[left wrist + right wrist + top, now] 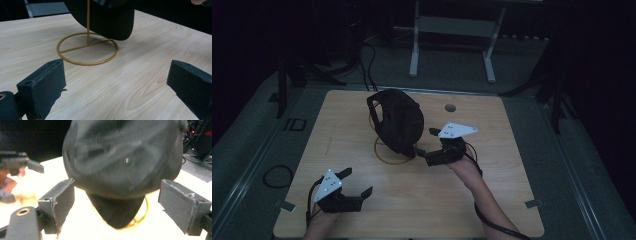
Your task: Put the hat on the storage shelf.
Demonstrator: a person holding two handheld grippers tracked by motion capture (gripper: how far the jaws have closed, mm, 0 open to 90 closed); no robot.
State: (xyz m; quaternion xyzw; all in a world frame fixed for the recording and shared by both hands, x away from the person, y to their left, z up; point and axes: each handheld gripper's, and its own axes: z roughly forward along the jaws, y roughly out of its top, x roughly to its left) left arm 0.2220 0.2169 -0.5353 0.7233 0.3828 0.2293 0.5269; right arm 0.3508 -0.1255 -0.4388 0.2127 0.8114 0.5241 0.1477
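A black cap (397, 120) hangs on a thin gold wire stand (392, 152) in the middle of the wooden table (462, 200), its brim pointing down. My right gripper (424, 141) sits just right of the cap's lower edge, open. In the right gripper view the cap (122, 157) looms close ahead of the wide-apart jaws of the right gripper (117, 200), and neither pad touches it. My left gripper (359, 181) rests open near the table's front left. In the left gripper view the stand's ring base (87, 53) lies ahead under the cap (107, 17); the left gripper (117, 82) holds nothing.
A round hole (450, 107) sits in the tabletop behind the right gripper. A white-legged frame (452, 45) stands on the floor beyond the table. Cables (277, 175) lie on the floor at the left. The room around is dark.
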